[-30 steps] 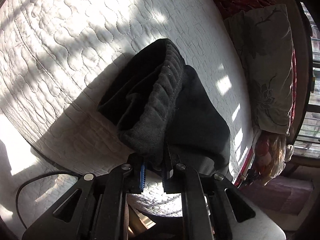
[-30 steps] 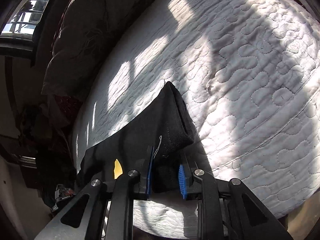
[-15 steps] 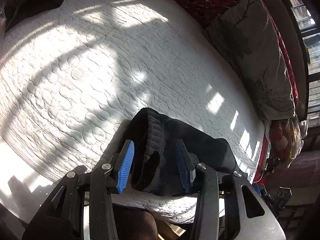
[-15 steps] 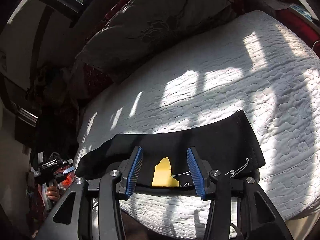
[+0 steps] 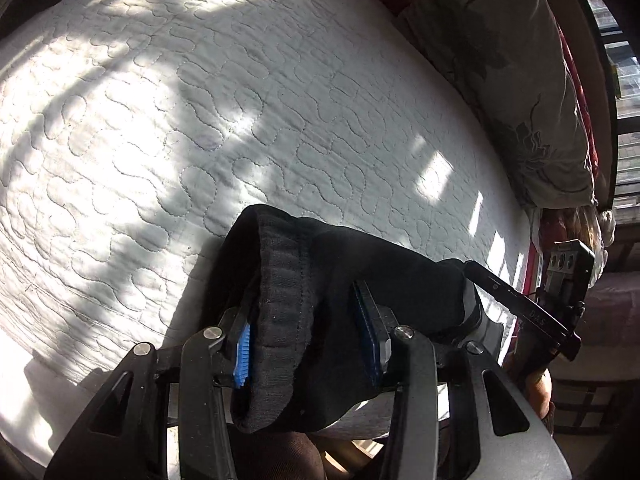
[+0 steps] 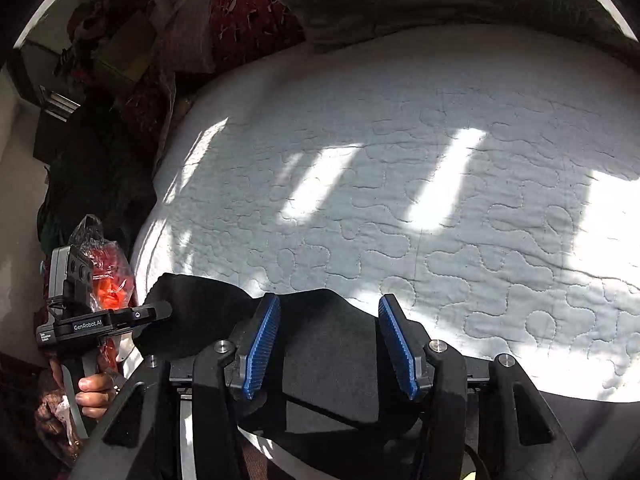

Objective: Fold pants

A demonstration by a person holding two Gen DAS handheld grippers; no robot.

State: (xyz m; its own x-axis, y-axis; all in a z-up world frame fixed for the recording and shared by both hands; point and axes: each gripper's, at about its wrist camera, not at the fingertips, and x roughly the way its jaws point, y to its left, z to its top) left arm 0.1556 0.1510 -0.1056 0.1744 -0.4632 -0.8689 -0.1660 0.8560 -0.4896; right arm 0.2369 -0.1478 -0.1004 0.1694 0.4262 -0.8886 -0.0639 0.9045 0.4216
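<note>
L grip (image 5: 308,336): jaws spread, let go since 1 s ago; pants (image 5: 360,280) waistband betw fingers.
R grip (image 6: 332,344): spread too, over cloth.
Meaning: fold laid on mattress (image 5: 200,120).

The pants (image 5: 352,280) in front of me are plain black, with a ribbed band at one edge. They lie on my bed's white quilt (image 5: 200,120), stitched all over in wavy, looping lines and striped with sunlight. My left gripper (image 5: 308,344) and right gripper (image 6: 330,344) are black with ridged blue pads. A grey pillow (image 5: 512,72) carries a dark floral print.
</note>
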